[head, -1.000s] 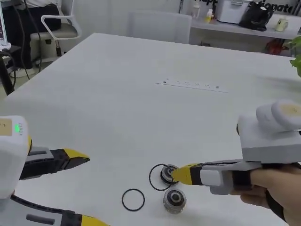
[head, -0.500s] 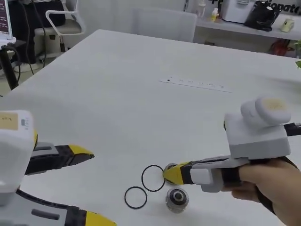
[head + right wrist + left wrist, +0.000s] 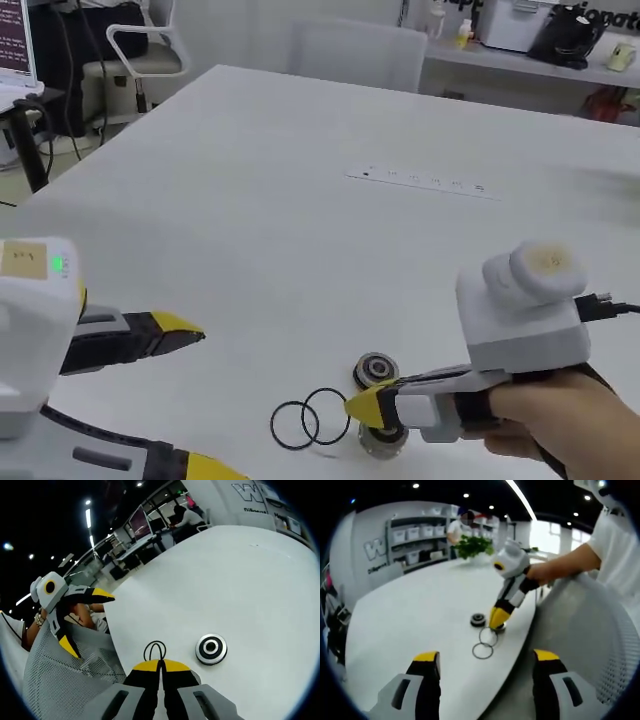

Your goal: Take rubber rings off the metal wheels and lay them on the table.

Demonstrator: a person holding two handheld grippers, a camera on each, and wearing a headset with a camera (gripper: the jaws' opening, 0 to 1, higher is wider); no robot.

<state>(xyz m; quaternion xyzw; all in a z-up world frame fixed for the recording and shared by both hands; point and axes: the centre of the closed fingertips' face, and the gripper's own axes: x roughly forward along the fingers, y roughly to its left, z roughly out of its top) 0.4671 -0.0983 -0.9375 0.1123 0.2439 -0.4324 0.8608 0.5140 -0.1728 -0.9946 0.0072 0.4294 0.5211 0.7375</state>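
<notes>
The right gripper has its jaws pressed together. One ring lies at its tips, and it is not clear if the jaws pinch it. This ring overlaps a second ring on the table. One wheel stands just beside them, and another wheel is partly under the gripper. The left gripper is wide apart and holds nothing.

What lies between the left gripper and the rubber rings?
Nothing: in the head view, only bare table lies between the left gripper and the rubber rings.
</notes>
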